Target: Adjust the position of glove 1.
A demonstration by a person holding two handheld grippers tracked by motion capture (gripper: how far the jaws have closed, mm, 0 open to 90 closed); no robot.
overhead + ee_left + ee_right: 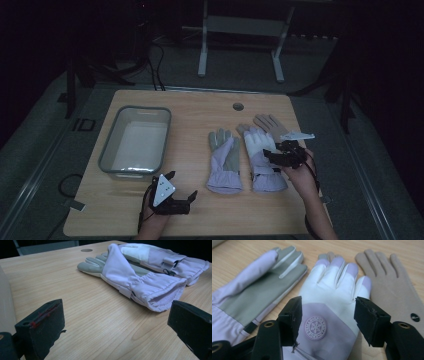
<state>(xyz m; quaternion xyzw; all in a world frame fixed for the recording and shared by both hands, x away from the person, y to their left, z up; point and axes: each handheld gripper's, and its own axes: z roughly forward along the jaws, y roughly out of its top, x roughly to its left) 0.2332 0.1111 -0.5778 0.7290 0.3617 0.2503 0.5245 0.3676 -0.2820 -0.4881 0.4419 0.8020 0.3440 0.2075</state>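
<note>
Under the half-open, empty right gripper (328, 317), the white glove (332, 290) lies lengthwise, fingers pointing away.

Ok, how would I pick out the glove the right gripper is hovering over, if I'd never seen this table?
Start from the grey bin on the left of the wooden table and move right past the first lilac glove, which lies grey palm up. The middle glove of the three is under the right gripper. Its white back with a round snowflake badge separates it from the plain tan glove beside it.
</note>
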